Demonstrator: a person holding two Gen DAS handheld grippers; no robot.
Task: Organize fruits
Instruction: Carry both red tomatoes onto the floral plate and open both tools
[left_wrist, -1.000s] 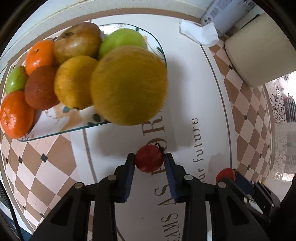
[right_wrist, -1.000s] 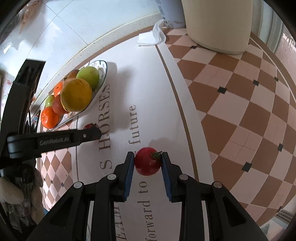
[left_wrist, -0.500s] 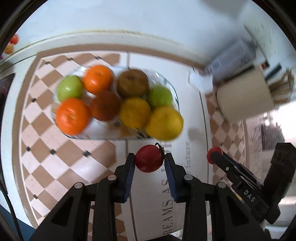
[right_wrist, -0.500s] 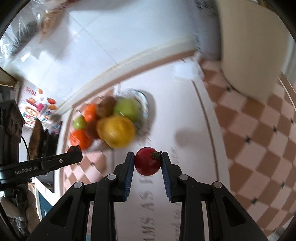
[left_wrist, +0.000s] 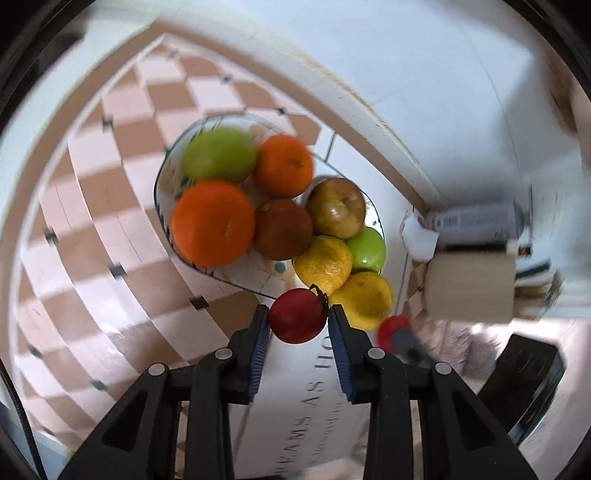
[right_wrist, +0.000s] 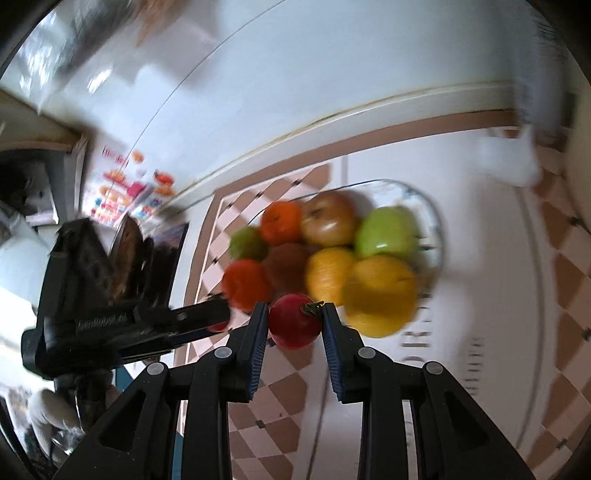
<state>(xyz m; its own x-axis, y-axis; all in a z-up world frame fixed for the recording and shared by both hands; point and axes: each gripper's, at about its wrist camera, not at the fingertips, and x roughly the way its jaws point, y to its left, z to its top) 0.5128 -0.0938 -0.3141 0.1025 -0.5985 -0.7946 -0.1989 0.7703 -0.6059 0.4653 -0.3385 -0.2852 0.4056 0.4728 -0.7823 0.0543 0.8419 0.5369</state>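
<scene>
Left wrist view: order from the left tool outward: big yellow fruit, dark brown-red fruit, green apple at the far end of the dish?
1. Big yellow fruit, just right of the left tool.
2. Dark brown-red fruit, mid-dish.
3. Green apple, far left end.

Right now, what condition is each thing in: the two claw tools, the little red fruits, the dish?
Left gripper: shut on a red fruit.
Left red fruit: clamped between the pads, off the table.
Right gripper: shut on another red fruit.
Right red fruit: clamped, stem toward one pad.
Glass dish: resting on the table, crowded with fruit.
</scene>
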